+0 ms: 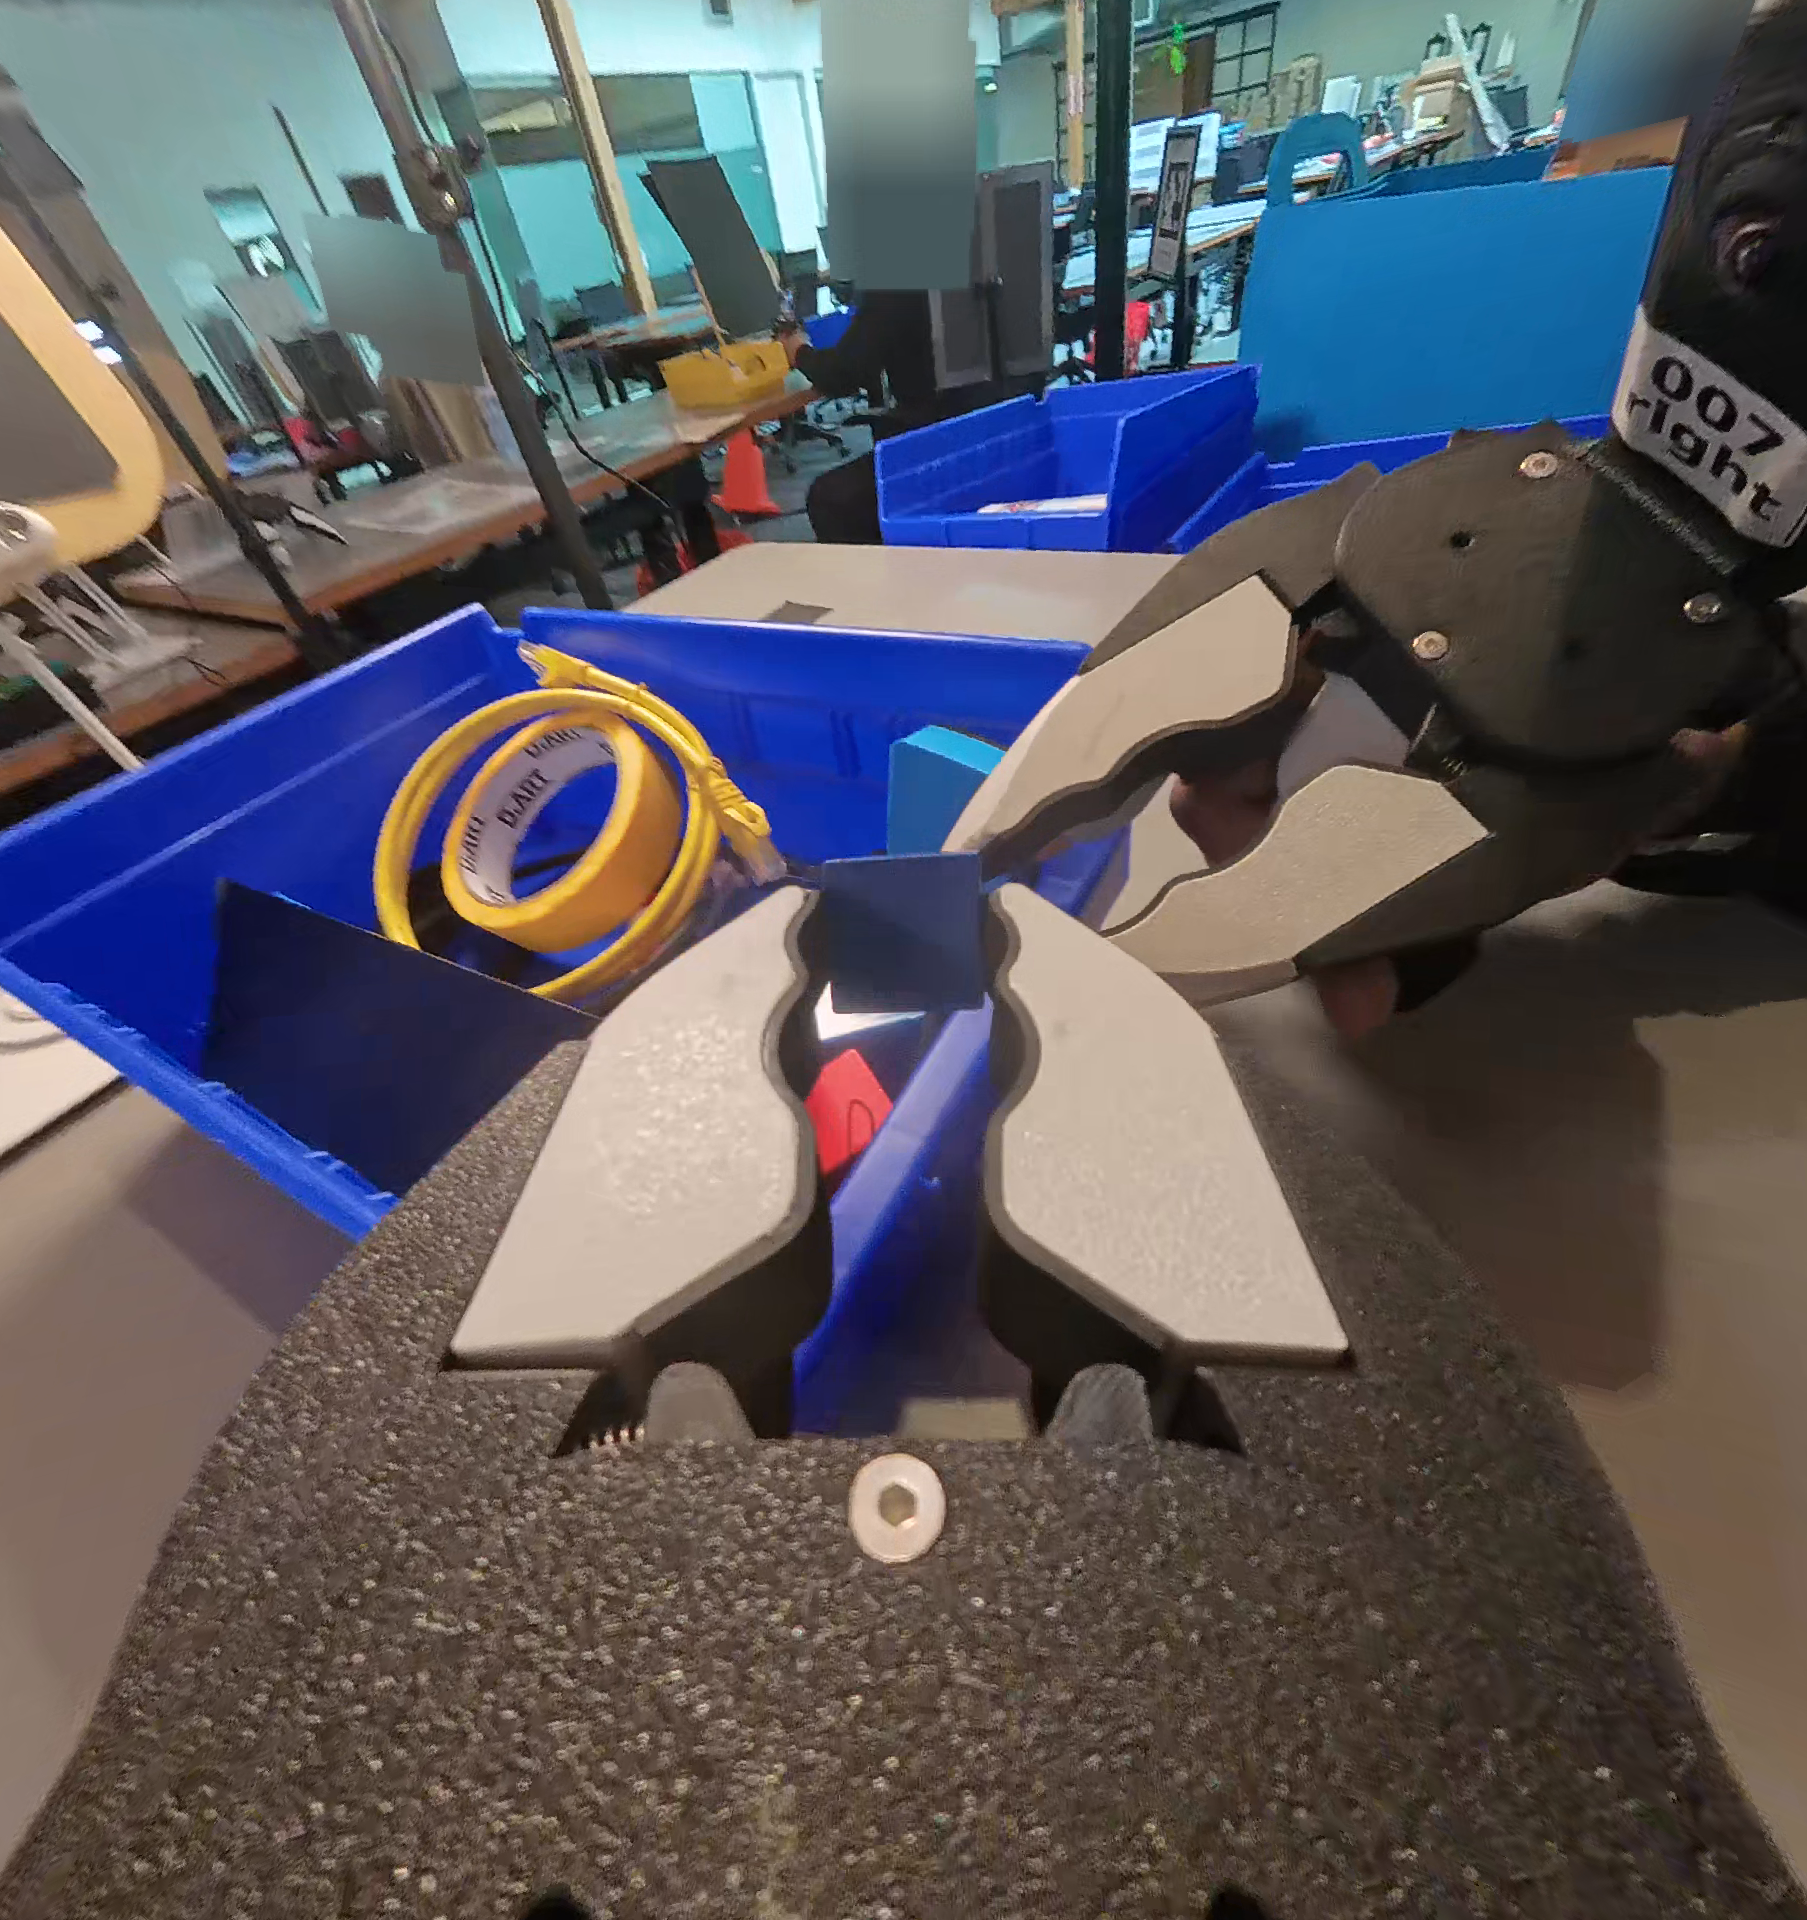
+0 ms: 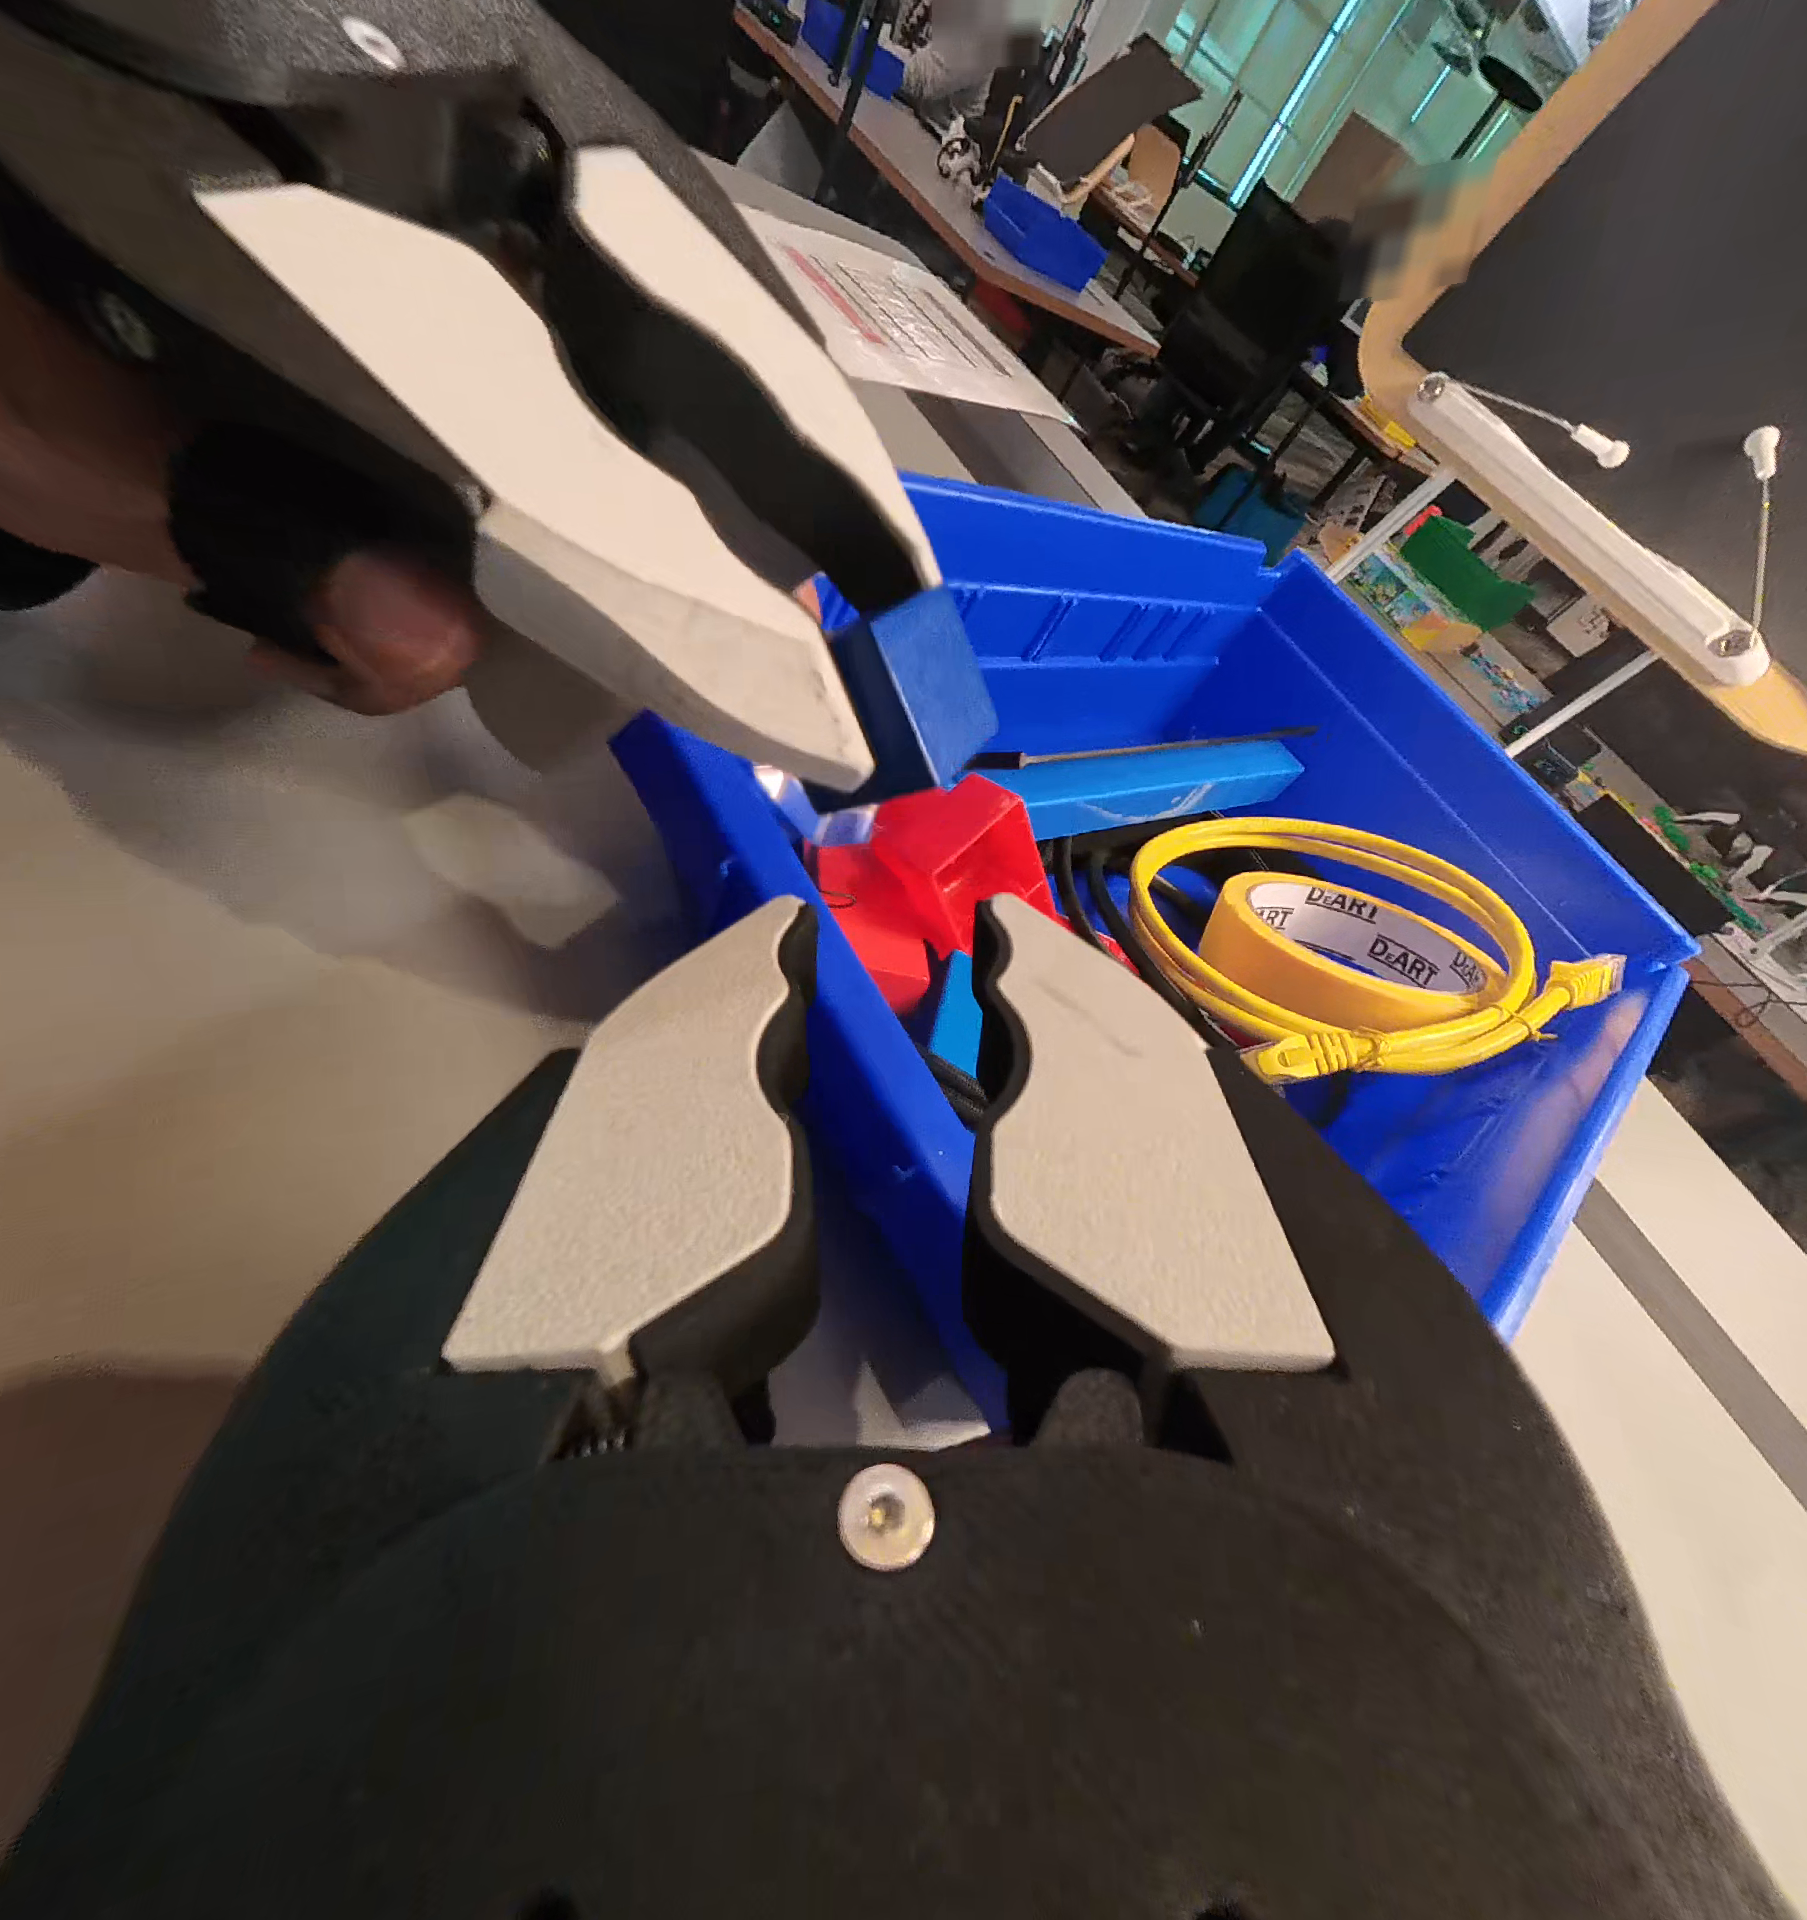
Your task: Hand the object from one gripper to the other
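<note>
Both views: left hand-held gripper (image 1: 899,914) clamps blue block (image 1: 901,930); right hand-held gripper (image 2: 894,925) empty, spread; only right view shows red piece (image 2: 946,852).

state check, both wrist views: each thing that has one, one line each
left tongs: shut on blue block
blue block: held above the bin, off every surface
right tongs: open, empty, beside the block
blue bin: open-topped, on the table
yellow tape roll: lying in the bin, inside the cable loop
yellow cable: coiled, in the bin
red box: in the bin, partly hidden

red block (image 2: 940,862) partly hidden, black cable (image 2: 1075,914) mostly buried
</note>
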Tool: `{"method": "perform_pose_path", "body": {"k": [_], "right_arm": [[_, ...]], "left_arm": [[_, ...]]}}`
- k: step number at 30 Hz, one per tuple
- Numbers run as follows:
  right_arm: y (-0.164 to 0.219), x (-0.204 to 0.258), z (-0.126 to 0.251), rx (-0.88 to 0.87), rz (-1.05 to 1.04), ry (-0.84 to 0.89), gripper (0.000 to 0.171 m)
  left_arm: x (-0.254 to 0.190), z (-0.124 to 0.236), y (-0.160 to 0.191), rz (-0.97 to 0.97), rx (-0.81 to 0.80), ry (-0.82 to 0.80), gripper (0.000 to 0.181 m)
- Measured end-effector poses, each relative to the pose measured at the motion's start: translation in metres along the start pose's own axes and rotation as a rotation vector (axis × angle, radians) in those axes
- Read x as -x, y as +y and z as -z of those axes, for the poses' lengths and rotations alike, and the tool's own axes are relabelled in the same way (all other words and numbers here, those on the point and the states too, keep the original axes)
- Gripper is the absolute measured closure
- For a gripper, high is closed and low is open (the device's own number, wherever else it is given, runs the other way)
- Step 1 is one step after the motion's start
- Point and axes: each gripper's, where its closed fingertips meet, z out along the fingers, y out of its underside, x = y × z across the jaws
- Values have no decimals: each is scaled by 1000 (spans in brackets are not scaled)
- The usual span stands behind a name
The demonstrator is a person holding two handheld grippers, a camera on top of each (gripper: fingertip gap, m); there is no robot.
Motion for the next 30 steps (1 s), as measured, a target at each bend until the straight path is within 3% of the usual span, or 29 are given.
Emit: {"method": "perform_pose_path", "body": {"k": [10, 18, 22, 27, 30], "right_arm": [[2, 1, -1, -3, -67, -41, 143], [-17, 9, 8, -151, -508, -330, 121], [-21, 9, 10, -175, -591, -382, 119], [-22, 19, 8, -159, -581, -405, 126], [-21, 16, 7, -166, -564, -380, 142]], "left_arm": [[6, -1, 2, -201, -10, -114, 151], [4, -1, 3, -592, 35, -265, 152], [-7, -3, 4, -714, 39, -269, 152], [-14, -4, 4, -830, 38, -269, 152], [-17, -4, 4, -849, 28, -254, 152]]}}
